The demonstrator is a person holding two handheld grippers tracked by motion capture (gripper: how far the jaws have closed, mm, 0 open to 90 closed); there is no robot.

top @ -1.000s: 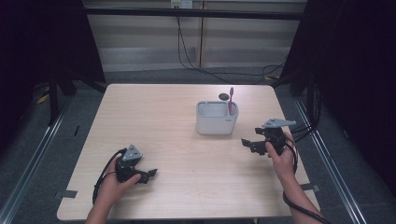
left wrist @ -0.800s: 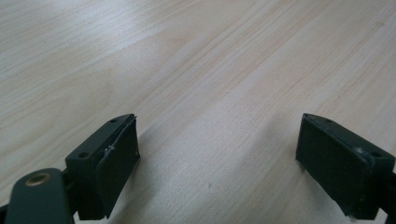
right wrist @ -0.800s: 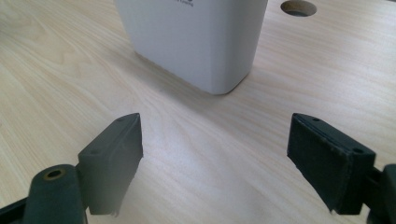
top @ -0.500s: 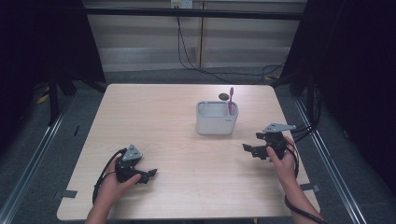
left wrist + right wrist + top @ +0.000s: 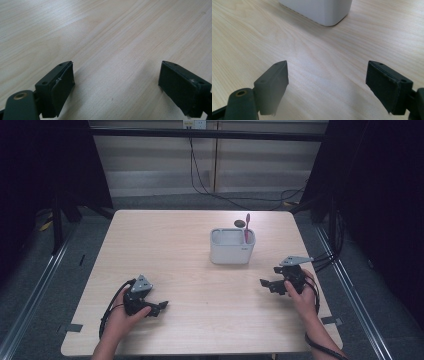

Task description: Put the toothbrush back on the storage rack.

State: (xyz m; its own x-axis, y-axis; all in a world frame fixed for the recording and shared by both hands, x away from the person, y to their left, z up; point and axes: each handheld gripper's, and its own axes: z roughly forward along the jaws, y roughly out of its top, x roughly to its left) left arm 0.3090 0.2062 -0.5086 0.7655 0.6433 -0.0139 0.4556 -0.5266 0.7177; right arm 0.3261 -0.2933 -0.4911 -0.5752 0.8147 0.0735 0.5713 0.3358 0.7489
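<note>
A white holder [image 5: 232, 246] stands right of the table's middle, with a pink toothbrush [image 5: 247, 226] upright in its right compartment. My right gripper [image 5: 267, 284] rests near the right edge, open and empty, its jaws pointing left. In the right gripper view the holder's corner [image 5: 319, 11] sits just ahead of the open gripper [image 5: 328, 80]. My left gripper [image 5: 160, 307] lies at the front left of the table, open, with bare wood between its jaws [image 5: 117, 85].
The light wooden table [image 5: 165, 245] has a small dark object [image 5: 239, 223] behind the holder. Cables [image 5: 110, 312] trail from the left gripper towards the front edge. Dark floor and metal rails surround the table.
My right gripper has drawn back from the holder towards the front right of the table. The left gripper has stayed in place.
</note>
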